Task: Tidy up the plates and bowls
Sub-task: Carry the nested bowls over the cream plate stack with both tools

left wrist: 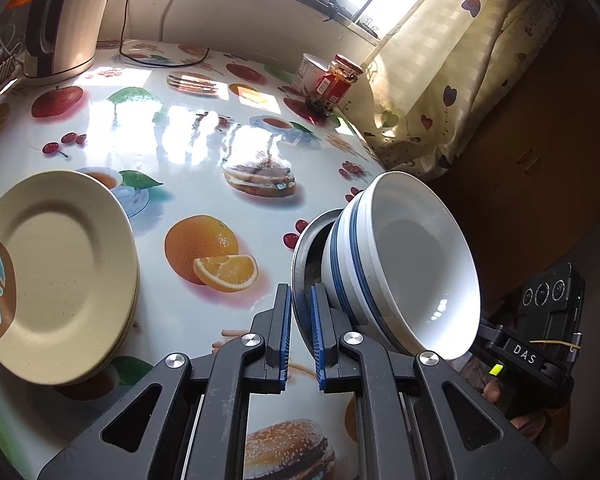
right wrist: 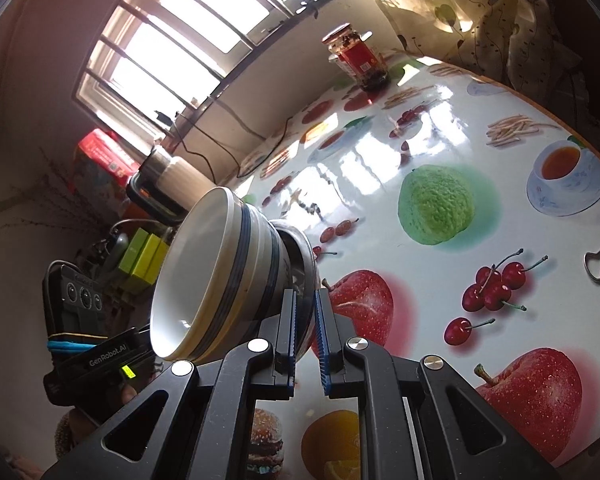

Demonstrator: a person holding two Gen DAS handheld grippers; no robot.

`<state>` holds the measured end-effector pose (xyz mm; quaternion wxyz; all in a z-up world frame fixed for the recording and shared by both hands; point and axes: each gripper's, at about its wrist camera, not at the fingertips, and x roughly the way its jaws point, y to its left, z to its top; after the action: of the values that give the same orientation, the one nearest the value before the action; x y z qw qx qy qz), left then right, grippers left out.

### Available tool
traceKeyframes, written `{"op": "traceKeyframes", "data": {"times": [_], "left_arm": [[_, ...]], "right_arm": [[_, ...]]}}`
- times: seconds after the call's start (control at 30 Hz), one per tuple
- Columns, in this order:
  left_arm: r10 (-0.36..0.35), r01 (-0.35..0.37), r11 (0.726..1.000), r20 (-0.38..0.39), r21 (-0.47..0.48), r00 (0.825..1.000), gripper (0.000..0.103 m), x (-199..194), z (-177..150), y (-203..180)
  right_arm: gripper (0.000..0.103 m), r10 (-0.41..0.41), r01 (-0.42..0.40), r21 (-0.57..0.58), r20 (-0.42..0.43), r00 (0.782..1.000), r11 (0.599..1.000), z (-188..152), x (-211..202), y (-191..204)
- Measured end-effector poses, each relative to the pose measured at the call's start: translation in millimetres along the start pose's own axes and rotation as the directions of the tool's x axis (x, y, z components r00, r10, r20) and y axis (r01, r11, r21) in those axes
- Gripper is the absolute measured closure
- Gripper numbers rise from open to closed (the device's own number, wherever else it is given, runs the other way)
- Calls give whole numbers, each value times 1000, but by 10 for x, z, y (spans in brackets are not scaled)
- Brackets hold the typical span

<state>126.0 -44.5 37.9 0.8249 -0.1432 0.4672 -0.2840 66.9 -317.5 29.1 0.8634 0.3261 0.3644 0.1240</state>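
A stack of white bowls with blue stripes [left wrist: 411, 248] sits nested in a grey metal bowl [left wrist: 303, 240], held tilted above the table. My left gripper [left wrist: 300, 296] is shut on the metal bowl's rim, its blue pads on either side of it. In the right wrist view my right gripper [right wrist: 305, 300] is shut on the opposite part of the metal bowl's rim [right wrist: 305, 256], with the white bowls [right wrist: 204, 268] tipping left. A stack of cream plates [left wrist: 60, 272] lies on the table at left, apart from both grippers.
The round table [left wrist: 188, 148] has a glossy fruit-print cover. A kettle [left wrist: 64, 24] with its cord stands at the back left. A red-labelled jar [left wrist: 339, 76] and a white tub [left wrist: 309, 72] stand at the back by the curtain [left wrist: 459, 80].
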Motion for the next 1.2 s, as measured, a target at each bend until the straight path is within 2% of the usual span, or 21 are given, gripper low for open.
{"op": "traceKeyframes", "data": {"times": [1.2], "left_arm": [[81, -73, 990, 70, -121, 994, 93, -462, 116, 656]], "right_arm": [[92, 62, -74, -105, -118, 991, 992, 132, 706, 684]]}}
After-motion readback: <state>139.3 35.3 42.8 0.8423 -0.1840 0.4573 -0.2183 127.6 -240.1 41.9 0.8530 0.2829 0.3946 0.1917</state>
